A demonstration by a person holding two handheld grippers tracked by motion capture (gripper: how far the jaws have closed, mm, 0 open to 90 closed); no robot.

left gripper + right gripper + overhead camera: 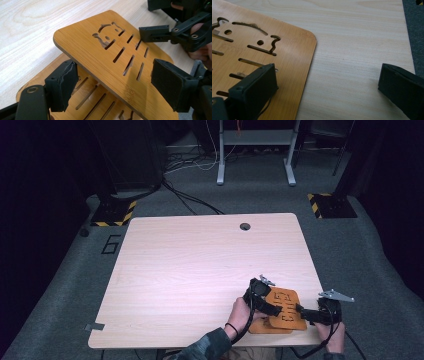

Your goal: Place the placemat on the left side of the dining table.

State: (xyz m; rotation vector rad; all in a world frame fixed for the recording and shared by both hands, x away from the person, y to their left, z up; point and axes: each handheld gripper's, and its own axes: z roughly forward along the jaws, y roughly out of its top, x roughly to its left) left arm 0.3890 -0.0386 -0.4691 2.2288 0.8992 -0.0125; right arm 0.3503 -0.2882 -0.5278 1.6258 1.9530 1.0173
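Two slotted bamboo boards with an animal cut-out lie stacked near the table's front right. The upper board (286, 299) (100, 55) (287, 50) is tilted, with its near edge raised off the lower board (260, 327) (92, 100). My left gripper (279, 310) (112, 82) holds that raised edge, one pad under it and the other on top. My right gripper (302, 312) (327, 85) stands wide open: one of its fingers (155, 33) rests on the upper board's top face, while the other hangs over bare table.
The light wooden table (200, 270) stretches away to the left and back, with a cable hole (245, 226) near its far edge. The front edge runs just below the boards. Grey carpet, cables and a desk frame (255, 150) lie beyond.
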